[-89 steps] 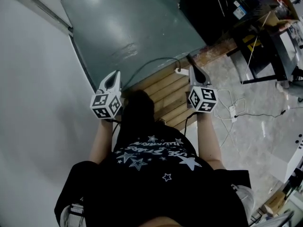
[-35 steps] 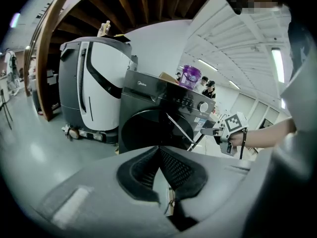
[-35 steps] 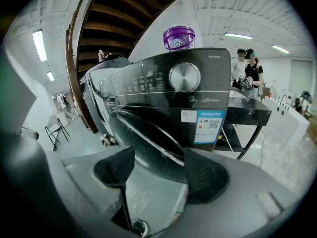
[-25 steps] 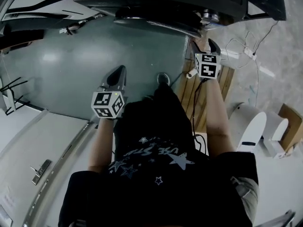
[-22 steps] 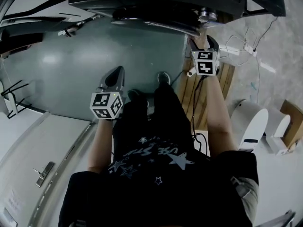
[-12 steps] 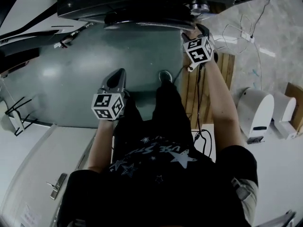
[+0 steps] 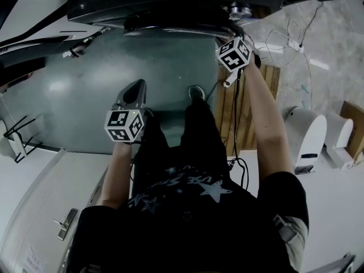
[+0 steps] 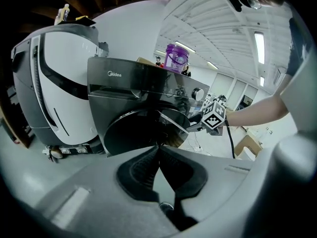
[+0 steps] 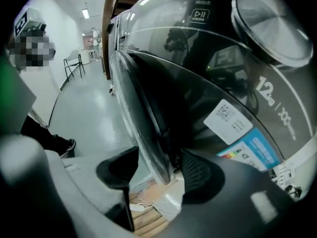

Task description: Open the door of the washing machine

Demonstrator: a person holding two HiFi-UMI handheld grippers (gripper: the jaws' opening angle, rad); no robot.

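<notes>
One door rim (image 9: 147, 133) inside closing right gripper (image 9: 158, 156)

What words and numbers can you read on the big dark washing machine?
"Midea": top front panel of the dark grey washing machine.
"12kg": its glossy dark front, near the round silver knob.
Play-pause sign: same front, higher up.
Too blurred to read: white code sticker, blue label.
</notes>
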